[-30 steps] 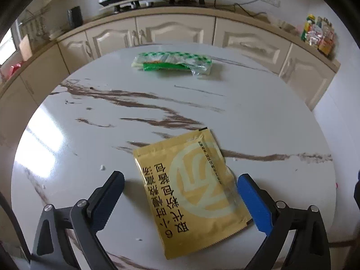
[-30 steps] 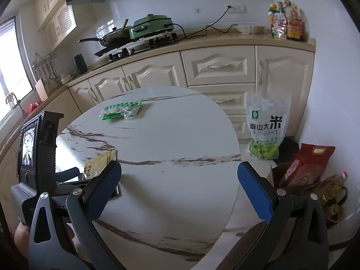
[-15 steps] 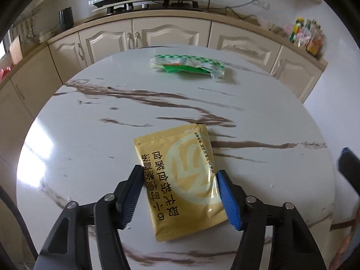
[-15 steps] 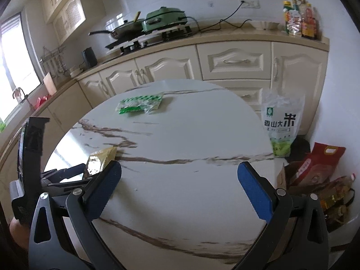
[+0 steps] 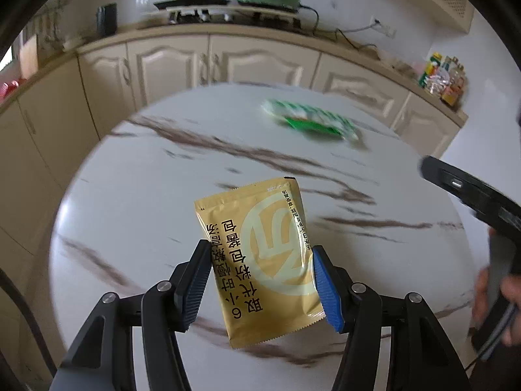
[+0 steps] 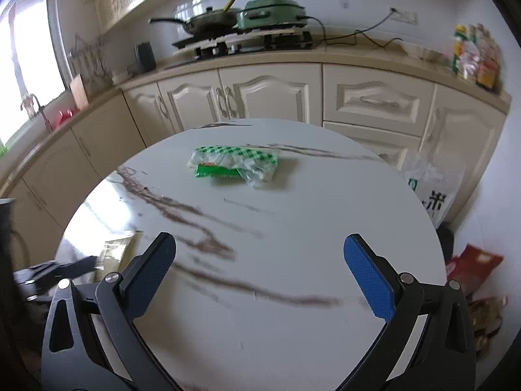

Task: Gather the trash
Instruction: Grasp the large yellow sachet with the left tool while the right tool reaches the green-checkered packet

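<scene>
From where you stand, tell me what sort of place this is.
A home kitchen, most likely: a frying pan sits on a gas stove along a counter with cream cabinets, and a round marble-look table stands in front.

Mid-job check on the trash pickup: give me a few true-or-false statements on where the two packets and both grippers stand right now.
1. The left gripper is closed on the yellow packet. True.
2. The green packet is held in the right gripper. False: it lies on the round table, far side, untouched.
3. The right gripper is open with nothing between its fingers. True.
4. The yellow packet lies flat on the table. False: it is pinched by its side edges and appears lifted clear of the top.
5. A pan sits on the round table. False: it is on the stove at the back counter.
</scene>
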